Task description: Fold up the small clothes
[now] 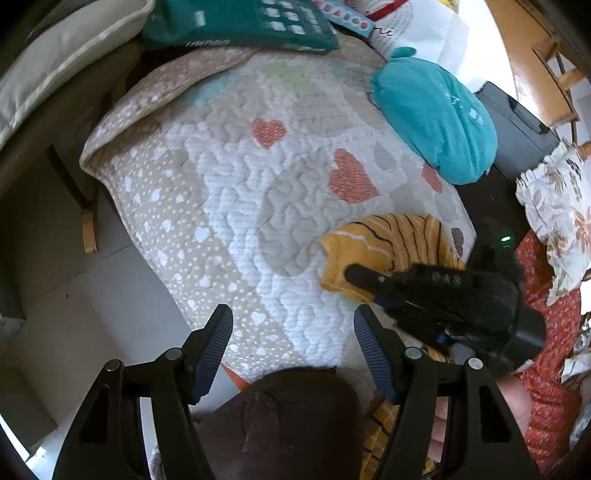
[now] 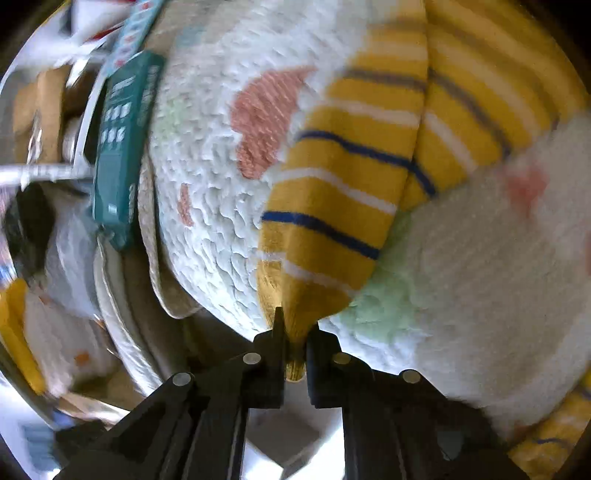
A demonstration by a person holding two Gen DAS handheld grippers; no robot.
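A small yellow garment with white and dark blue stripes (image 1: 391, 240) lies on a white quilted blanket with red hearts (image 1: 258, 184). My right gripper (image 2: 295, 339) is shut on an edge of the garment (image 2: 343, 192) and pinches the cloth between its fingers. In the left wrist view the right gripper (image 1: 369, 277) reaches in from the right over the garment. My left gripper (image 1: 291, 325) is open and empty above the blanket's near edge, left of the garment.
A teal plush toy (image 1: 436, 114) lies at the blanket's far right. A green package (image 1: 240, 22) and a cream cushion (image 1: 55, 55) are at the back. A dark box (image 1: 517, 125) sits at right. Pale floor (image 1: 92, 314) lies at left.
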